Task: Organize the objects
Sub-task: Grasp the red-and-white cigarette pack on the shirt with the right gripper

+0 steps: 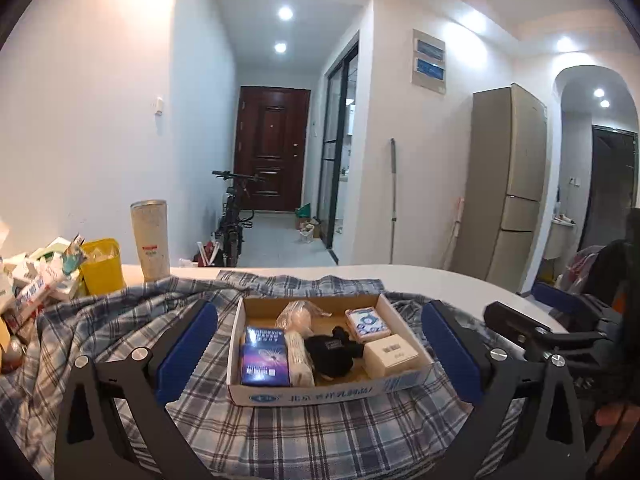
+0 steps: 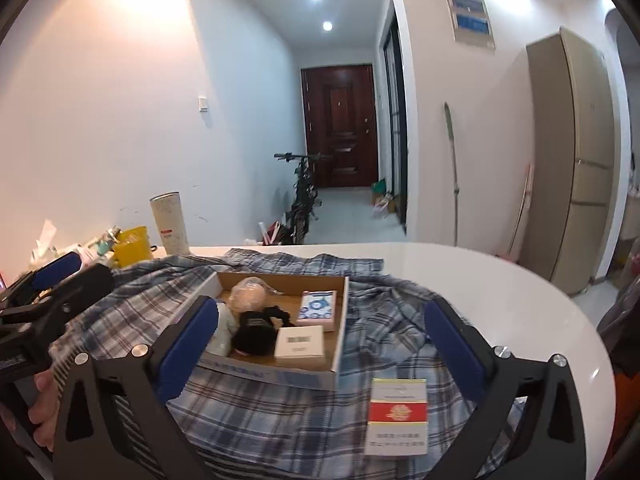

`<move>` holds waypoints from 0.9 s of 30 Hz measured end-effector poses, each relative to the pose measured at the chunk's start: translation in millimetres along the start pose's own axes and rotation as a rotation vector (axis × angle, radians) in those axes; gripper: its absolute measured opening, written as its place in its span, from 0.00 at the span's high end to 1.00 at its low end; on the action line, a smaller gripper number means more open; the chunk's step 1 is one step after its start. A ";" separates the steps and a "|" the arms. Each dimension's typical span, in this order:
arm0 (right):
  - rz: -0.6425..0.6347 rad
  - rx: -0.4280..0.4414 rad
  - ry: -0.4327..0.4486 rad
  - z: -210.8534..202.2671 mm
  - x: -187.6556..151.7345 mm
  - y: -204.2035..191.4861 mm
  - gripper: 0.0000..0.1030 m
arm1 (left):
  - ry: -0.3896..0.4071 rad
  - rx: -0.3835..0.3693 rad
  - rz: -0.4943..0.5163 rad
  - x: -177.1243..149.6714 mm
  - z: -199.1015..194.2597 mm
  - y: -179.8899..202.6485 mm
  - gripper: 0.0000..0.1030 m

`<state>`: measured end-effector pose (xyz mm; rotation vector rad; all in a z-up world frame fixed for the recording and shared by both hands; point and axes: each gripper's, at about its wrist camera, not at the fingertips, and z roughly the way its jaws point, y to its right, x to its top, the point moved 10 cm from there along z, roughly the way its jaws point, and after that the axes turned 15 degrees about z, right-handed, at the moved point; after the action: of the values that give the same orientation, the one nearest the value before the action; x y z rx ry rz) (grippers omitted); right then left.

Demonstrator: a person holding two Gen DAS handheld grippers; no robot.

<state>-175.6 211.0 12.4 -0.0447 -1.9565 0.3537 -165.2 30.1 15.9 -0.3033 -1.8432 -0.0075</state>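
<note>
Both the left claw (image 1: 320,354) and right claw (image 2: 322,346) are held spread, empty, before the cardboard tray (image 2: 340,336); a red-banded box (image 2: 397,416), seemingly a carton, is laid beside it on the plaid cloth (image 2: 260,420).

Behind the table you see a dark red door (image 1: 272,148) at the end of the hallway, with a black bicycle (image 1: 234,220) parked against the wall before it. A tall beige fridge (image 1: 506,184) stands to the right, and a mop handle (image 1: 394,200) leans on the wall near it. A grey panel (image 1: 429,61) with two blue windows hangs high on that wall. A white switch (image 2: 203,103) sits on the left wall.
</note>
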 end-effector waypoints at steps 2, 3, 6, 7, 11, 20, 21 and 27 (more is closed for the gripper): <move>-0.020 -0.010 0.003 5.4 -8.8 2.2 0.00 | -0.015 0.004 -0.010 -12.7 8.8 0.8 0.00; -0.029 -0.015 -0.005 10.6 -14.2 3.2 0.00 | -0.021 0.006 -0.010 -17.8 11.7 2.0 0.00; -0.048 -0.036 -0.031 25.6 -26.5 7.7 0.00 | -0.043 0.034 0.034 -31.1 20.5 4.3 0.00; -0.053 -0.043 -0.041 29.7 -29.4 9.6 0.00 | -0.052 0.033 0.038 -34.0 21.8 5.8 0.00; -0.035 -0.028 -0.070 33.6 -34.9 14.7 0.00 | -0.071 -0.011 0.043 -39.6 26.2 15.5 0.00; -0.015 -0.034 -0.097 35.4 -39.5 19.0 0.00 | -0.081 0.010 0.032 -41.7 27.5 14.4 0.00; -0.010 -0.035 -0.098 35.8 -39.5 20.1 0.00 | -0.086 0.013 0.029 -42.7 28.4 13.4 0.00; 0.041 -0.062 -0.138 38.2 -41.6 32.8 0.00 | -0.141 0.021 0.013 -52.8 41.5 7.9 0.00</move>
<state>-197.6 225.6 -47.3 -0.1031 -2.1055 0.3301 -189.0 33.7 -47.3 -0.3077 -1.9803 0.0427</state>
